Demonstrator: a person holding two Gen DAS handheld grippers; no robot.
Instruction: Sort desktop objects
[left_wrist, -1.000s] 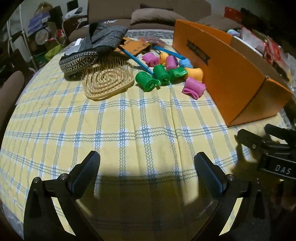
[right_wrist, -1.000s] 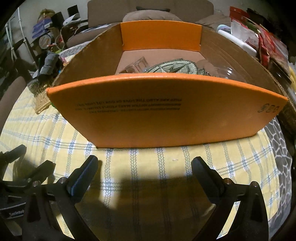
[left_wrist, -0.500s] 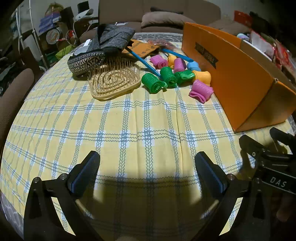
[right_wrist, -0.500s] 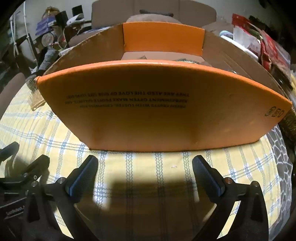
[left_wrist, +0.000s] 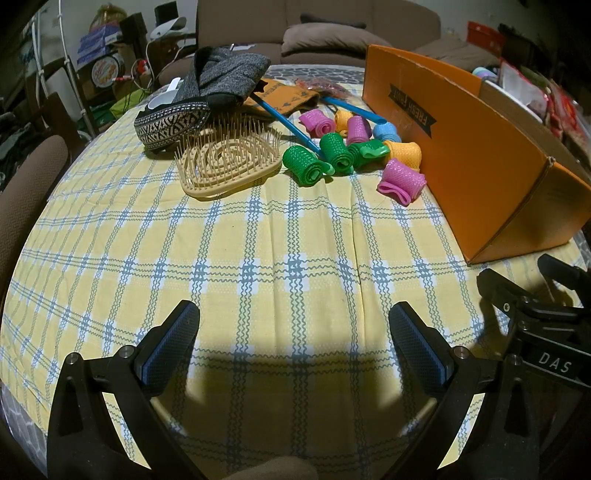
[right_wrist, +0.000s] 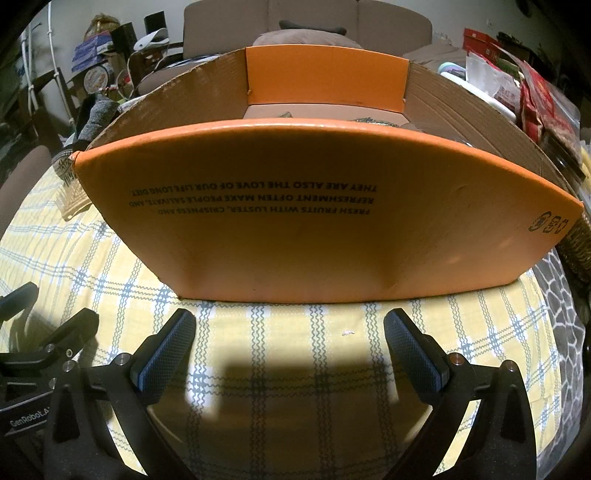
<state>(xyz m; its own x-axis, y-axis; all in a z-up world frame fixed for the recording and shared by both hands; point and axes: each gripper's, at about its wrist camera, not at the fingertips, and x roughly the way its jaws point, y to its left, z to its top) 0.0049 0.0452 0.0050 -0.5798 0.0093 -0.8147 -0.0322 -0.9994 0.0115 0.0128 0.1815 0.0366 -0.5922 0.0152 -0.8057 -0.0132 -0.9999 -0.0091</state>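
Fingers (right_wrist: 168, 354) of right gripper (right_wrist: 290, 354) spread, orange box (right_wrist: 325, 229) just ahead.

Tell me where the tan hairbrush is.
In the left wrist view, the tan hairbrush lies bristles-up at upper left, just before the patterned shoe and left of the green rollers.

Beneath both pairs of fingers spreads a yellow tablecloth (left_wrist: 258, 240) checked in blue and white, its wavy stripes running off ahead of the fingertips. Far ahead of the fingers, past the table's far edge, stands a brown sofa (left_wrist: 317, 22) with a brown cushion (left_wrist: 328, 37) lying on its seat. Ahead and to the left of the fingers a cluttered shelf (left_wrist: 99, 59) holds boxes and a round tin. Close on the left is a brown chair back (left_wrist: 26, 184). Ahead and to the right, red packets (right_wrist: 535, 96) are heaped together.
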